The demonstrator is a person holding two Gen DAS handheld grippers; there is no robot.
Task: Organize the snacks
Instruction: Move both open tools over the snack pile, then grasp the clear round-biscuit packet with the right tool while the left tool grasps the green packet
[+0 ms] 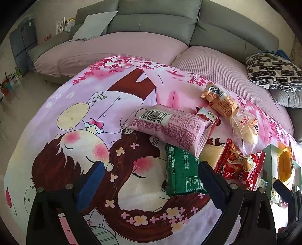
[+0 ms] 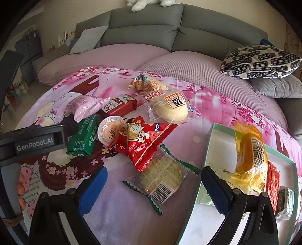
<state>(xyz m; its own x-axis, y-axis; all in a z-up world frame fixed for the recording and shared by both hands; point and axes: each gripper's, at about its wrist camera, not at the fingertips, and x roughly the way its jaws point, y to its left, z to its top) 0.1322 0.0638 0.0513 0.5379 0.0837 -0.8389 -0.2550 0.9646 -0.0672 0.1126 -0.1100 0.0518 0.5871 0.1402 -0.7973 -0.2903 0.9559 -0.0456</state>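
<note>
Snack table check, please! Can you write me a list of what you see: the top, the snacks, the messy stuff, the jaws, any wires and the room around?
Surface: pink cartoon cloth covering the table.
Job's things: loose snacks in a pile, among them a green packet, a red packet, a clear-wrapped cracker and a round bun. The green-rimmed box holds a yellow-wrapped cake and a few small packets.
Clutter: nothing seen.
Grippers: left gripper open, above the green packet; right gripper open, nothing between its jaws.
Cables: nothing seen.
Surroundings: grey sofa, patterned cushion, white plush toy.
</note>
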